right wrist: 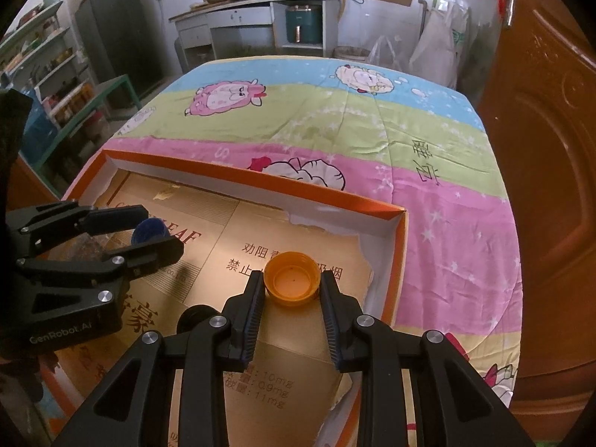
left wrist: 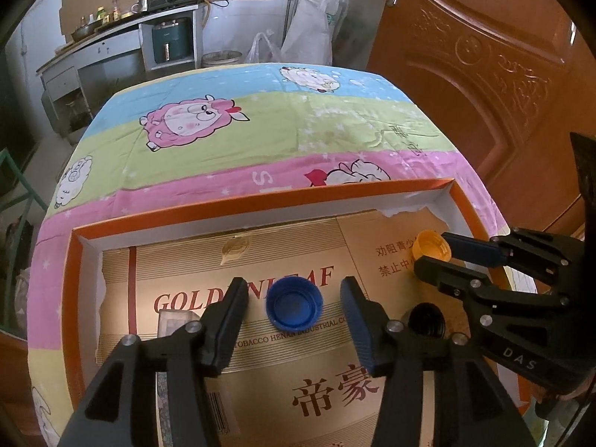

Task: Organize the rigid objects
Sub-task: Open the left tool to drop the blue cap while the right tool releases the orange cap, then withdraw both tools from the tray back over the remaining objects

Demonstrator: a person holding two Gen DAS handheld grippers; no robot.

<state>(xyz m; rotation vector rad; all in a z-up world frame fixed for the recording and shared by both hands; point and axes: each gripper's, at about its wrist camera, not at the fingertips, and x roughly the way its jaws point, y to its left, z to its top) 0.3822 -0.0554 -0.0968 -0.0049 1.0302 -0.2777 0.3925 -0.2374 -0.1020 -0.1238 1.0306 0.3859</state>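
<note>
A blue bottle cap [left wrist: 294, 306] lies open side up on the cardboard floor of an orange-rimmed box [left wrist: 260, 205]. My left gripper [left wrist: 294, 300] is open, its fingers on either side of the blue cap with gaps on both sides. My right gripper [right wrist: 292, 287] is shut on an orange bottle cap [right wrist: 292, 283], open side up, just above the box floor near the box's right wall [right wrist: 398, 246]. The orange cap [left wrist: 432, 247] and right gripper [left wrist: 434, 251] also show in the left wrist view. The blue cap [right wrist: 149, 231] shows between the left fingers [right wrist: 123, 219] in the right wrist view.
A black cap [left wrist: 426, 320] lies on the box floor between the two grippers, partly hidden; it also shows in the right wrist view [right wrist: 197, 316]. The box sits on a table under a cartoon-sheep cloth [left wrist: 260, 119]. A brown door [left wrist: 484, 74] stands to the right.
</note>
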